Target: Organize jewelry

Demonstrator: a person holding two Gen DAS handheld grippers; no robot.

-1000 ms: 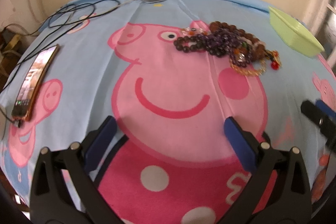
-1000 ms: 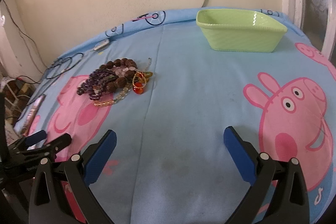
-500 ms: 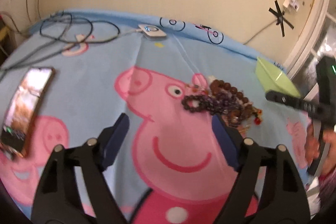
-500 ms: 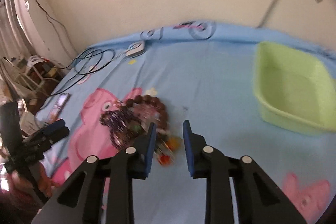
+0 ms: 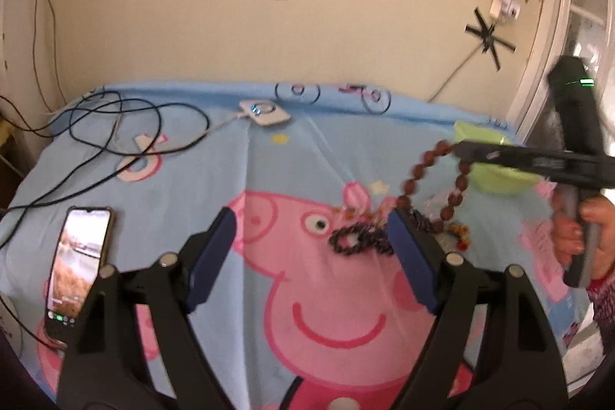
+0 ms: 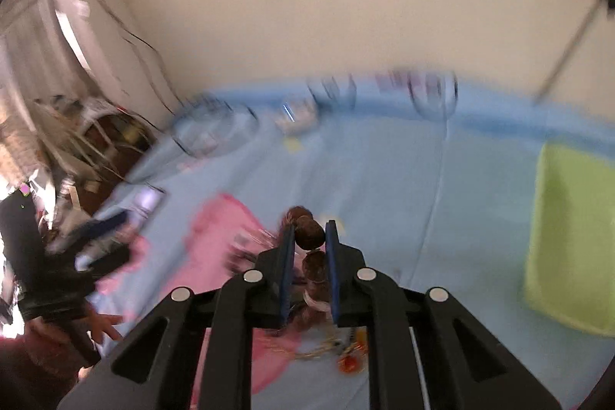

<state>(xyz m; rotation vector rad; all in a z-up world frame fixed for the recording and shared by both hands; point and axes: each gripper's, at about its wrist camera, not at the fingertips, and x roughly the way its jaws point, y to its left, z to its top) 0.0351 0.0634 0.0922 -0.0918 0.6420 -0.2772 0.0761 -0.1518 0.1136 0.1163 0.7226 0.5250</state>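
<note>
My right gripper (image 6: 309, 231) is shut on a brown wooden bead bracelet (image 6: 309, 235) and holds it above the bed. In the left wrist view the right gripper (image 5: 461, 150) lifts the bracelet (image 5: 417, 175), which hangs in a loop. The other jewelry (image 5: 361, 239), with a dark purple bead string and orange beads, lies on the pink pig print. The green basket (image 6: 572, 237) sits to the right; it also shows in the left wrist view (image 5: 496, 175). My left gripper (image 5: 311, 244) is open and empty, near the pile.
A phone (image 5: 78, 264) lies at the left on the blue sheet (image 5: 215, 187). Black cables (image 5: 115, 125) and a white charger (image 5: 265, 112) lie near the wall at the back. The right wrist view is motion-blurred.
My right gripper has shut on the brown bracelet and raised it off the pile. My left gripper has drifted slightly closer to the pile and stays open.
</note>
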